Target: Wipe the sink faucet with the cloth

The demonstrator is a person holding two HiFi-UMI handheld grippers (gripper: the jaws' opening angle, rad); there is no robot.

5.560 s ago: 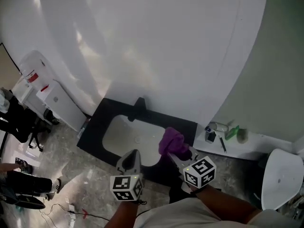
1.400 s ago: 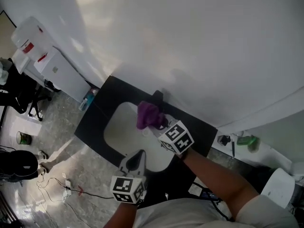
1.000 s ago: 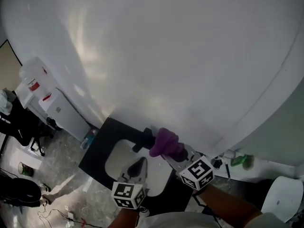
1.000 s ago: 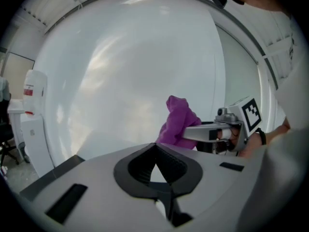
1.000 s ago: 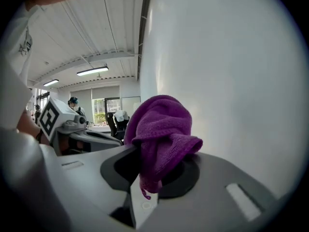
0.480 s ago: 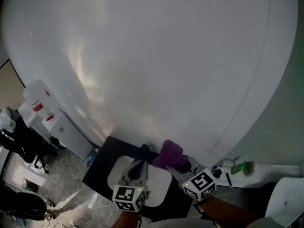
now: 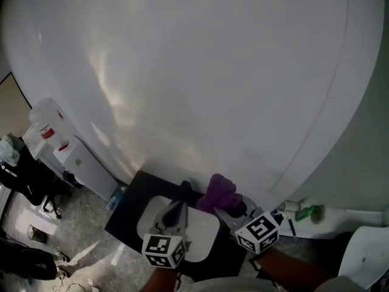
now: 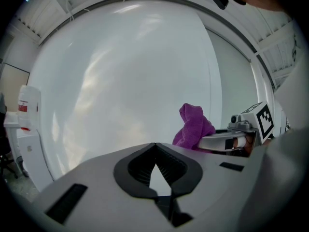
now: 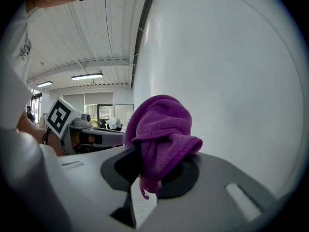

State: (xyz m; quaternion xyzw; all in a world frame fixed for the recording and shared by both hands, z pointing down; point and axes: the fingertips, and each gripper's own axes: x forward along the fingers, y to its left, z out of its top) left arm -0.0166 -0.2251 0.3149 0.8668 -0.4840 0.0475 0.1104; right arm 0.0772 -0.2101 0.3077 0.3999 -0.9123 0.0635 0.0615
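**Over the sink — cloth held beside the faucet**

At the back edge of the white sink (image 7: pixel 203 239), set in a black counter (image 7: pixel 129 210), stands the dark faucet (image 7: pixel 184 191). Just to its right is the purple cloth (image 7: pixel 220 192), bunched into a lump against the white wall (image 7: pixel 213 72). Whether the cloth touches the faucet cannot be made out from the head view.

The right gripper (image 7: pixel 228 208) has its jaws closed on the cloth. In its own view the fabric rises from between them and folds over to the right, a loose thread hanging at the bottom.

The left gripper (image 7: pixel 176 210) sits over the basin just below the faucet. Its jaws are together at the tips with nothing between them — only a small gap further back. It is close beside the right gripper but not touching it.
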